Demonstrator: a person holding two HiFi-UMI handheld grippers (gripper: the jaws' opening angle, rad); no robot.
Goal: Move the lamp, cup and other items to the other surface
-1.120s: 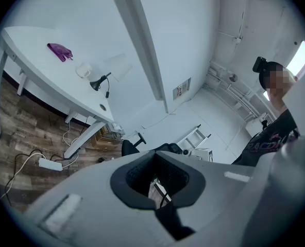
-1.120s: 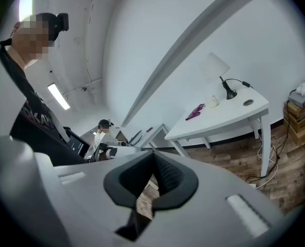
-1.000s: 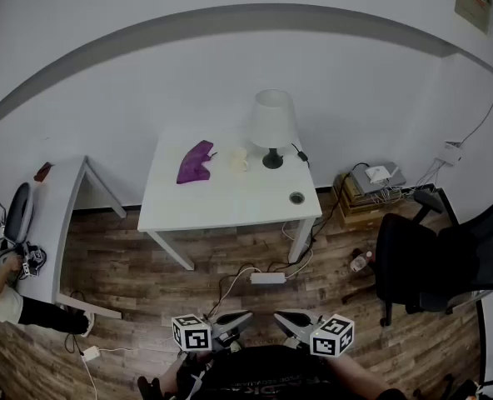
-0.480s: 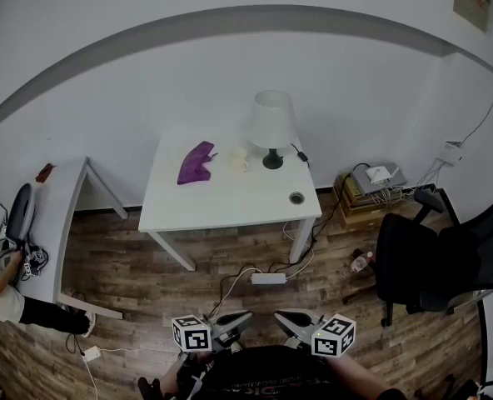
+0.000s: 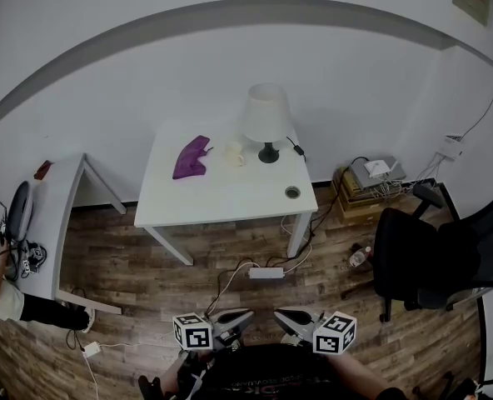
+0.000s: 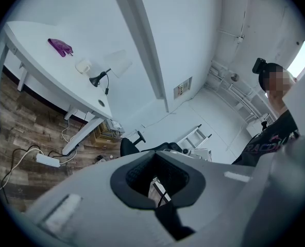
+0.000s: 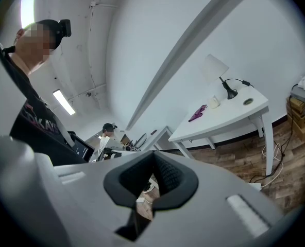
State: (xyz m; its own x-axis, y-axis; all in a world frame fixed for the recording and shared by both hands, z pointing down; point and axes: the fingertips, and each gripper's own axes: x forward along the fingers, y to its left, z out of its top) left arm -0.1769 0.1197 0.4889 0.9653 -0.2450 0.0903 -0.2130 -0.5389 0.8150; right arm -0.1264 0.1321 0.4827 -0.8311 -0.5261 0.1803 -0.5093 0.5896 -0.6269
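Desk point(image 5: 221, 202) stands against the wall point(image 5: 146, 82). Along its back lie, left to right, cloth point(image 5: 190, 157), cup point(image 5: 234, 152) and lamp point(image 5: 266, 119), the cup just beside the lamp's base. Second desk point(image 5: 59, 215) stands well apart to the left, chair point(image 5: 434, 252) to the right, power strip point(image 5: 266, 272) on the floor point(image 5: 146, 265) before the desk.

Black shirt point(image 5: 267, 373); grey left gripper point(image 5: 243, 316)

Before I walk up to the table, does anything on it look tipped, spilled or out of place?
Nothing on the table stands out: the lamp stands upright, the cup sits left of it, the purple cloth lies bunched. A power strip and loose cables lie on the floor before it.
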